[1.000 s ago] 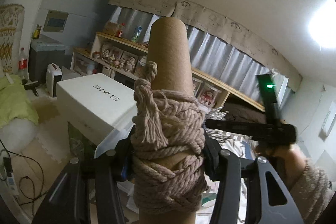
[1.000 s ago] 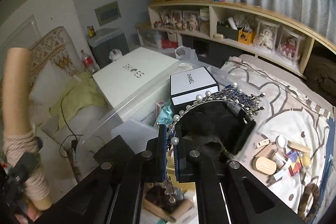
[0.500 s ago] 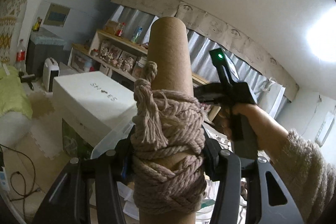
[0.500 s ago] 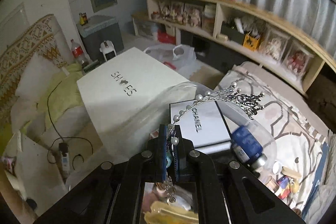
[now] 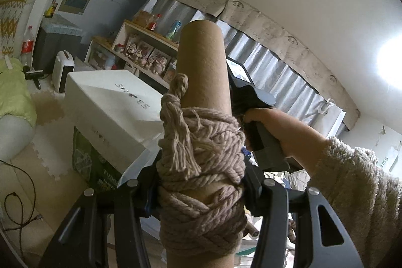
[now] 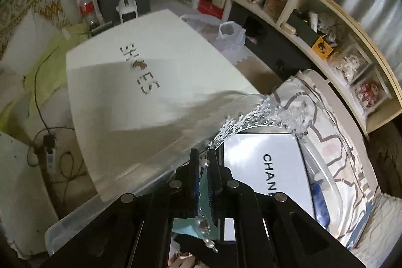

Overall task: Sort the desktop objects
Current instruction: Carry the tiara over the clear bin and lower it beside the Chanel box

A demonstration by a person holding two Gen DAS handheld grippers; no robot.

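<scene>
— Where do we stand with the right gripper (image 6: pixel 204 165)?

— We have it clenched tight on the band of the tiara (image 6: pixel 261 117). From the jaws the tiara's arc sweeps up toward two o'clock in the right wrist view, blurred, with its pearls and points fanning over the rim of the clear storage bin (image 6: pixel 113 207).

— And what lies under it?

— The white Chanel box (image 6: pixel 266 167) sits inside the bin at about three to four o'clock from our fingertips, with a blue bottle (image 6: pixel 320 202) beside it further right. The white shoe box (image 6: pixel 140 82) is at eleven o'clock, outside the bin. So we judge that the drop spot is just ahead and slightly right of the jaws, and the tiara's free end already leans that way.

— The left gripper (image 5: pixel 201 182)?

— Grasping the cardboard tube (image 5: pixel 202 62) across its wound rope (image 5: pixel 201 142). The tube's long axis runs nearly straight to twelve o'clock, tilted a touch right. Our right hand (image 5: pixel 276 127) shows at two o'clock from it, gripping its handle, between the tube and the bin.

— Which hand is nearer the bin?

— The right, we think; it points down into the bin, while the left holds level and back. We would let the tiara go first, keeping its arc clear of the bin's wall.
</scene>
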